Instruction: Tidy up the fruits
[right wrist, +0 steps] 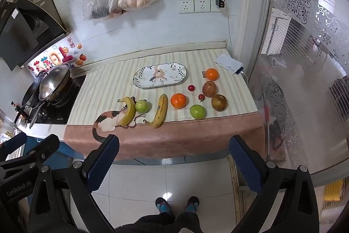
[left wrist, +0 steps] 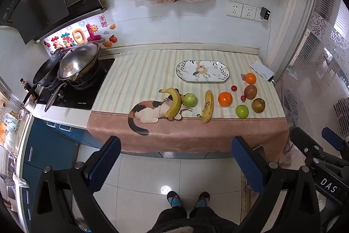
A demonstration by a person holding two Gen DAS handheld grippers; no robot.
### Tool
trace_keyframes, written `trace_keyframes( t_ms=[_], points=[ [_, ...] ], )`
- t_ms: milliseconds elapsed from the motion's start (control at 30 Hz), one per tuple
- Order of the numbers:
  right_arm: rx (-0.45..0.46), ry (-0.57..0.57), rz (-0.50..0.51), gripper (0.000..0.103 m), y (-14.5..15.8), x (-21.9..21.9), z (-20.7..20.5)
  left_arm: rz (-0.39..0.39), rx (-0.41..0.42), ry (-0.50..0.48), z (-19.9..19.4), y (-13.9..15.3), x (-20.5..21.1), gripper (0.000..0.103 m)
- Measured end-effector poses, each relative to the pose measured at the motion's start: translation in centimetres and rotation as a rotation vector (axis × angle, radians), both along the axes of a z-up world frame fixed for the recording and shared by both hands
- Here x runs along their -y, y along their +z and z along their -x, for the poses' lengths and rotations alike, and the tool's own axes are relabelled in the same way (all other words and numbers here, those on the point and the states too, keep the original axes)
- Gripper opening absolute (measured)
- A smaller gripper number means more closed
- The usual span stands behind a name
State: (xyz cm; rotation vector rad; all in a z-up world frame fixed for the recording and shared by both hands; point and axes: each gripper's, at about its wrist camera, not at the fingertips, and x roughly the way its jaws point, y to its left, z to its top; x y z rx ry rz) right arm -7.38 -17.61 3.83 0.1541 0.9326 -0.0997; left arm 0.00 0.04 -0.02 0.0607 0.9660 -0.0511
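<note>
i held my left gripper (left wrist: 175, 164) and right gripper (right wrist: 174, 162) out over the floor, short of the counter, both with jaws wide apart and nothing between them. the fruit lay well ahead at twelve o'clock on the striped cloth (left wrist: 139, 71), scattered in a loose row in front of the plate (left wrist: 202, 70), which sat empty at the back. from my left view, one banana (left wrist: 174, 103) lay at about eleven o'clock with a green apple (left wrist: 190, 99) touching its right side, a second banana (left wrist: 207, 106) near twelve, then an orange (left wrist: 225, 99), another green apple (left wrist: 242, 111) and two brownish fruits (left wrist: 258, 105) toward one o'clock; a second orange (left wrist: 250, 78) and two small red fruits (left wrist: 234, 88) sat further back. i judged the bananas light but soft and easily bruised, best taken across the middle of the curve with a gentle squeeze. the round fruit looked firm and smooth, likely to roll or slip, so i would take each across its widest part. the tiny red ones seemed the most delicate and hardest to pinch.
</note>
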Motion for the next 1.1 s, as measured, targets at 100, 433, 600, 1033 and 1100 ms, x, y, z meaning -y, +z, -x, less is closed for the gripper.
trace_keyframes(
  t_ms=[100, 433, 600, 1033, 1100],
  points=[
    [0.007, -0.003, -0.009, 0.103, 0.1, 0.1, 0.0, 0.000, -0.009, -0.004, 0.0, 0.0, 0.0, 0.103],
    [0.019, -0.007, -0.013, 0.103, 0.0, -0.3, 0.2, -0.005, -0.005, 0.001, 0.0, 0.0, -0.1, 0.103],
    [0.019, -0.007, -0.013, 0.103, 0.0, -0.3, 0.2, -0.009, -0.003, 0.001, -0.4, 0.1, 0.5, 0.103],
    [0.038, -0.002, -0.015, 0.103, 0.9, -0.3, 0.7, 0.000, 0.004, 0.005, -0.1, 0.1, -0.8, 0.103],
    [0.039, -0.001, -0.015, 0.103, 0.8, -0.3, 0.8, 0.005, 0.008, 0.006, -0.1, 0.2, -1.0, 0.103]
  ],
)
